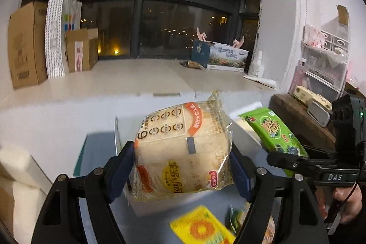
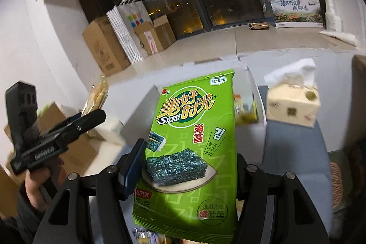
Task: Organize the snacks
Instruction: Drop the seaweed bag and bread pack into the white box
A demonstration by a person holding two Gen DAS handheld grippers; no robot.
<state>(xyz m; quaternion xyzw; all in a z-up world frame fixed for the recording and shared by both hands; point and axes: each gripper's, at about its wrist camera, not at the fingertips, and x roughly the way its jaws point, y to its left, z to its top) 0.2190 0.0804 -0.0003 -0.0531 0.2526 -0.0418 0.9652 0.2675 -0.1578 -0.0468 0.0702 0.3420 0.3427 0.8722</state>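
With the clear crinkly rice-cracker pack (image 1: 183, 150) and flat green seaweed packet (image 2: 194, 143) pinched between separate jaws, slippage is risked by glossy film.

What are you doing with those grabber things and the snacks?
A person is sorting snacks with a grabber in each hand. The left gripper is clamped on a clear pack of rice crackers. The right gripper is clamped on a green seaweed pack. Both packs are up in the air, above a white box.
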